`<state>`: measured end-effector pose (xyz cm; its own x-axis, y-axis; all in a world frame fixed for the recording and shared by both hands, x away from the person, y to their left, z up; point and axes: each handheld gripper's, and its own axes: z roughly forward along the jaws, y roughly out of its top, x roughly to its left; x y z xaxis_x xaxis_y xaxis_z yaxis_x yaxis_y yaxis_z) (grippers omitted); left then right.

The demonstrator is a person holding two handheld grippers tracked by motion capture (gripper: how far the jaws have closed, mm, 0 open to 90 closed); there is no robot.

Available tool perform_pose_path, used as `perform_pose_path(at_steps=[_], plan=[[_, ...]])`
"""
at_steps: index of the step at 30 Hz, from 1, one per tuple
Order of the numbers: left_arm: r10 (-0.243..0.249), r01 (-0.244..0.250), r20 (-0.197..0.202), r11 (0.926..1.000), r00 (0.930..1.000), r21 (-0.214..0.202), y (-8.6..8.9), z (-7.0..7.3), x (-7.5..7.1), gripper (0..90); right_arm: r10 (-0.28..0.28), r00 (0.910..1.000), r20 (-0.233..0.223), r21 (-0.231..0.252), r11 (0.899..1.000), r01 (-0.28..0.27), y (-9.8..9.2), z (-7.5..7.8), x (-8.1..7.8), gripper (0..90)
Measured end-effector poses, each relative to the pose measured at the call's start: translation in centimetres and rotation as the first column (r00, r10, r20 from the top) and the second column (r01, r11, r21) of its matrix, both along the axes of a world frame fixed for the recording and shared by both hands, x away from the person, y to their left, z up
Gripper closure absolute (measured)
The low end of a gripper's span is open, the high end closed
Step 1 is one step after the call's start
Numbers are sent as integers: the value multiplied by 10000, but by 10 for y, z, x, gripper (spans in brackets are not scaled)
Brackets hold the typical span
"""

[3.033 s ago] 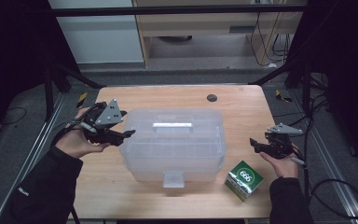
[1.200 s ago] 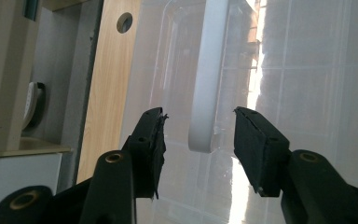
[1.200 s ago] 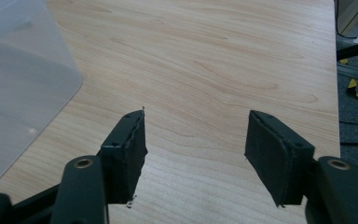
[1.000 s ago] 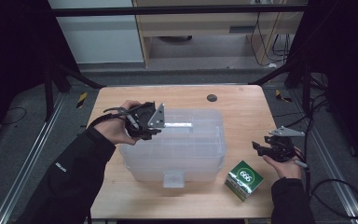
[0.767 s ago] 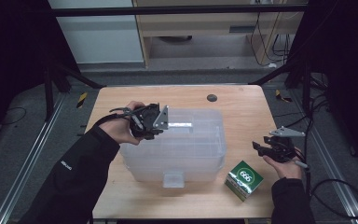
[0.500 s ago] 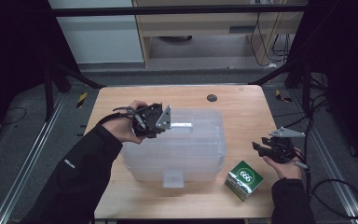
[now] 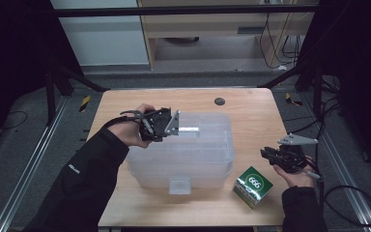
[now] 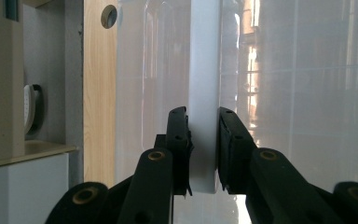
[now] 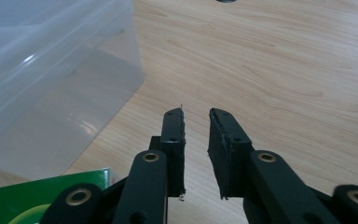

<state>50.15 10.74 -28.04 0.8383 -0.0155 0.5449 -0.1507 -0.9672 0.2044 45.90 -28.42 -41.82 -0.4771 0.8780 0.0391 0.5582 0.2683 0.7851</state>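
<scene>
A translucent plastic storage box stands in the middle of the wooden table, its lid on. My left gripper reaches over the lid from the left. Its jaws have just been closing, and in the left gripper view the left gripper is shut with both pads pressed on the lid's white handle. My right gripper hovers low at the table's right side, just above a green carton. The jaws of the right gripper have just been closing to a narrow gap with nothing between them.
A clip latch sits on the box's front wall. A round black hole lies in the table's far side. The green carton is near the front right edge. Bare wood stretches to the right of the box.
The left hand came from the box's left side onto the lid, and its jaws closed on the white handle. The right gripper's jaws narrowed, and that hand shifted slightly.
</scene>
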Motion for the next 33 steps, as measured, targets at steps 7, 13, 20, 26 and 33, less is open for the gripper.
perform_pose_path(at_steps=[7,13,20,26,33], plan=[[49,-49,3,9999,10000,100,-1,2,1,761,322,9994,118,192,9993,-325,7,5,-10,813],[71,-70,-18,9998,10000,165,-2,3,3,760,769,9969,134,411,9961,-774,19,8,-14,845],[203,-205,-76,9995,9998,-234,0,6,6,755,1193,9926,242,651,9906,-1206,29,9,-19,870],[256,-262,-145,9990,9996,-376,1,9,11,748,1267,9918,154,643,9898,-1274,33,7,-20,873],[320,-326,-94,9976,9994,-618,2,12,16,741,1428,9895,215,834,9860,-1441,35,6,-22,891]])
